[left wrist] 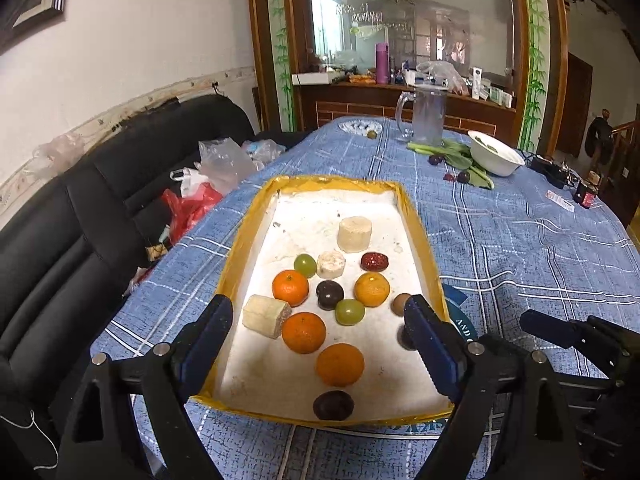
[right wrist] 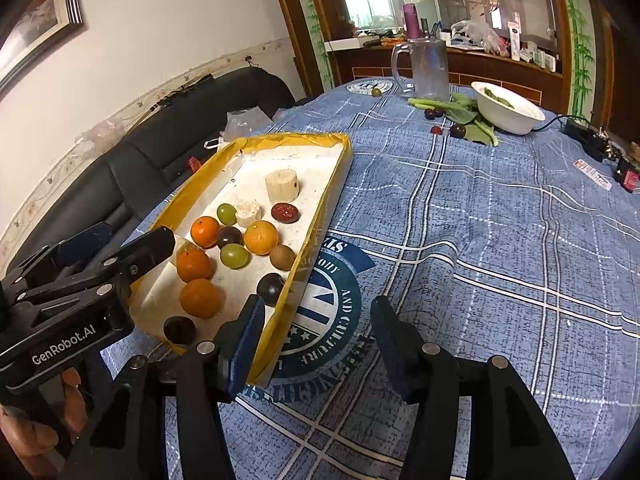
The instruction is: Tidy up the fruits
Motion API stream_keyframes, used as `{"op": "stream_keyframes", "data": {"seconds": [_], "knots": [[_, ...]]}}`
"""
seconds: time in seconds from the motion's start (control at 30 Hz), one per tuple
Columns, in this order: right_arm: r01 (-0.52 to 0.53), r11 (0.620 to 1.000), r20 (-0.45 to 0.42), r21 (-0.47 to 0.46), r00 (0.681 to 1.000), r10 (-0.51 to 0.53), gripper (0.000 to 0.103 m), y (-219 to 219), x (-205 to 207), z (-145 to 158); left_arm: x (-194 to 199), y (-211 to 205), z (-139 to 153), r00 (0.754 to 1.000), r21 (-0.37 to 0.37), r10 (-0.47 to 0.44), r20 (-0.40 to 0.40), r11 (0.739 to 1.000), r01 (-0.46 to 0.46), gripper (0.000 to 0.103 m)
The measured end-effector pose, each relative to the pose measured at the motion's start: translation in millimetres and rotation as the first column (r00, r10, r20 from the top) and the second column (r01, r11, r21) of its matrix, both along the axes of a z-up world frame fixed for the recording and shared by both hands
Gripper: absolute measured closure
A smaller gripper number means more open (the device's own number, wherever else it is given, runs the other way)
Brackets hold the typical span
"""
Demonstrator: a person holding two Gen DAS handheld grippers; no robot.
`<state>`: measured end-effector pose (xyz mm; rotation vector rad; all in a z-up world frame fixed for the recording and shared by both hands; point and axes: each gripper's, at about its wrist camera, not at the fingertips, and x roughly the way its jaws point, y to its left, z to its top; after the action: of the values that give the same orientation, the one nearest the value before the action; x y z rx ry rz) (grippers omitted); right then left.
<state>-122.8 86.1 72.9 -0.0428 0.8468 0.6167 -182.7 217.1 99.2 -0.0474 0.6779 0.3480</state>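
Observation:
A yellow-rimmed white tray (left wrist: 248, 236) (right wrist: 320, 216) lies on the blue plaid tablecloth. It holds several oranges (left wrist: 340, 364) (right wrist: 200, 298), green grapes (left wrist: 349, 312) (right wrist: 235, 255), dark plums (left wrist: 333, 405) (right wrist: 179, 329), a red date (left wrist: 374, 261) (right wrist: 285, 212), a brown kiwi (left wrist: 400, 304) (right wrist: 283, 257) and pale banana pieces (left wrist: 354, 234) (right wrist: 282, 187). My left gripper (left wrist: 320, 330) is open and empty above the tray's near end. My right gripper (right wrist: 316, 332) is open and empty over the tray's right rim and the cloth.
At the far end stand a glass pitcher (left wrist: 428, 114) (right wrist: 430, 68), a white bowl (left wrist: 494, 154) (right wrist: 508, 108), green leaves (left wrist: 460, 156) and loose dark fruits (left wrist: 463, 177) (right wrist: 457, 131). A black sofa (left wrist: 100, 208) with plastic bags runs along the left.

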Motion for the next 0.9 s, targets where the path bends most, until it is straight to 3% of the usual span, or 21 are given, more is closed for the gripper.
{"op": "stream_keyframes", "data": {"seconds": [0.1,0.17,0.2,0.27,0.37,0.73,0.9], "knots": [[0.003,1.000,0.019,0.001,1.000,-0.003,0.043,-2.1,-7.1,4.2,-10.3,-2.5,7.8,0.998,0.042,0.035,0.054,0.998,-0.038,0.013],[0.000,1.000,0.032,0.002,1.000,0.000,0.043,-1.9,-12.6,7.0,-22.4,-5.8,16.2,0.986,0.104,0.091,0.137,0.989,-0.106,0.005],[-0.001,1.000,0.036,0.002,0.999,0.001,0.043,-2.1,-14.6,8.3,-30.2,-7.7,21.5,0.974,0.134,0.121,0.190,0.980,-0.148,0.000],[-0.009,1.000,0.047,0.003,0.999,0.009,0.042,-1.5,-18.9,10.6,-43.5,-11.6,32.5,0.947,0.170,0.157,0.281,0.963,-0.210,0.000],[-0.019,1.000,0.063,0.000,0.998,0.019,0.042,0.1,-26.1,13.2,-56.3,-13.9,45.0,0.922,0.176,0.171,0.348,0.954,-0.244,0.000],[-0.037,0.999,0.101,-0.006,0.994,0.037,0.037,1.4,-43.1,17.5,-70.1,-20.8,50.6,0.923,0.150,0.098,0.373,0.975,-0.164,0.000],[-0.038,0.999,0.107,-0.011,0.993,0.039,0.037,1.7,-46.4,16.9,-79.8,-20.0,46.9,0.909,0.111,0.135,0.394,0.975,-0.192,0.000]]}}
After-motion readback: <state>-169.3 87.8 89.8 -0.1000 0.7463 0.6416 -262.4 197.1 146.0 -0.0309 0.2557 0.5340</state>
